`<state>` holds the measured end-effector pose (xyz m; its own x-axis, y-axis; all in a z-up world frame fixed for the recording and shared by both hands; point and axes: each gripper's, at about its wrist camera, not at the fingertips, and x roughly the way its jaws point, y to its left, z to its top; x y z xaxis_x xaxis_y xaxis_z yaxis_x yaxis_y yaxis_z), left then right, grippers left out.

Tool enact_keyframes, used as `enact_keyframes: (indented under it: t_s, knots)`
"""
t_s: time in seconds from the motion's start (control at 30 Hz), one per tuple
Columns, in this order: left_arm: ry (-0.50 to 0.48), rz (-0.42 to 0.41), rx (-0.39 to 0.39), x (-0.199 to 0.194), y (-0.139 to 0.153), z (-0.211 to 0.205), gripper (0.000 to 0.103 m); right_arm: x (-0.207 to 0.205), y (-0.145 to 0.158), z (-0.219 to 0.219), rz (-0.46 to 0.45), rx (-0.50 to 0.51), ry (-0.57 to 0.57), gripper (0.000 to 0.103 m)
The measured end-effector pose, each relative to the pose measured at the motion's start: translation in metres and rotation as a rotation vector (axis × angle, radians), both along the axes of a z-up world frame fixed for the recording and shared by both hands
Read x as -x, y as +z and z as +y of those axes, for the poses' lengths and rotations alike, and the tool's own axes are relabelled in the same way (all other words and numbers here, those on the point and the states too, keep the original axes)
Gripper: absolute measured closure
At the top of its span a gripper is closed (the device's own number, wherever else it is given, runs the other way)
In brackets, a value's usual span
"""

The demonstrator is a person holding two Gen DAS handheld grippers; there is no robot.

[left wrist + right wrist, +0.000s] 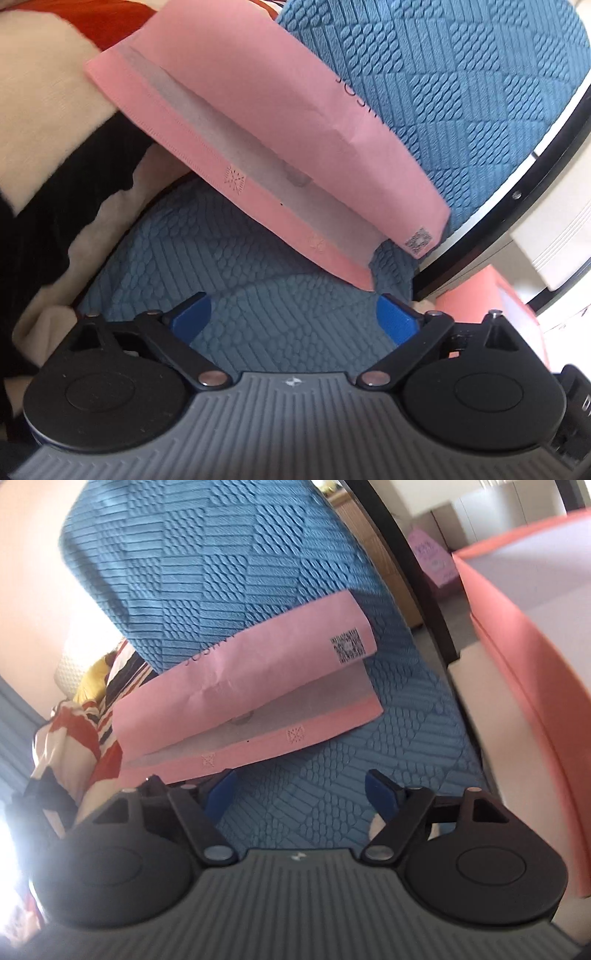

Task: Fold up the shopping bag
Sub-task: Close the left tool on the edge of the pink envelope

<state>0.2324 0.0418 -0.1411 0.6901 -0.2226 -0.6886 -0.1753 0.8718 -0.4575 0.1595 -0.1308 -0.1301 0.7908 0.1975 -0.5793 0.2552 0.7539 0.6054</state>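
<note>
Your pink bag point(280, 122) lies on the quilted blue cover point(461, 92), already doubled over once, with its top flap lifting; more folds look needed. It's thin, creased fabric with a stitched hem. Your left gripper point(291, 317) and right gripper point(299, 794) gape empty.

Matt pink bag point(258, 110), embossed blue cloth point(461, 92)
</note>
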Motion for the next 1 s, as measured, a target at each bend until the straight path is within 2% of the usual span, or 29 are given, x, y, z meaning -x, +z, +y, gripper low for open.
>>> enact_keyframes:
  t_s: [0.03,0.13,0.27,0.33,0.43,0.53,0.7,0.8,0.93,1.0]
  knots:
    - [0.000,0.008,-0.007,-0.004,-0.003,0.000,0.009,-0.004,-0.003,0.001,0.013,-0.014,0.005,0.030]
    - [-0.001,0.037,0.037,-0.013,-0.012,0.007,0.014,-0.017,-0.010,0.004,0.047,-0.030,0.007,0.036]
    - [-0.007,0.059,0.060,-0.024,-0.022,0.011,0.020,-0.036,-0.021,0.005,0.062,-0.070,-0.004,0.038]
    - [-0.018,0.072,0.061,-0.028,-0.025,0.012,0.028,-0.045,-0.027,0.003,0.062,-0.114,-0.023,0.041]
    - [-0.015,0.070,0.091,-0.033,-0.028,0.016,0.031,-0.058,-0.040,-0.002,0.076,-0.220,-0.047,0.041]
    - [0.003,0.065,0.121,-0.038,-0.030,0.021,0.037,-0.069,-0.051,-0.005,0.062,-0.336,-0.065,0.041]
    - [0.044,0.054,0.166,-0.046,-0.033,0.033,0.039,-0.093,-0.062,-0.002,0.060,-0.376,-0.093,0.042]
    - [0.096,0.068,0.177,-0.051,-0.036,0.044,0.044,-0.107,-0.073,0.001,0.081,-0.421,-0.110,0.045]
    - [0.132,0.096,0.255,-0.058,-0.046,0.061,0.051,-0.120,-0.088,0.007,0.099,-0.465,-0.136,0.046]
    - [0.175,0.089,0.228,-0.061,-0.045,0.068,0.051,-0.127,-0.096,0.009,0.101,-0.523,-0.140,0.046]
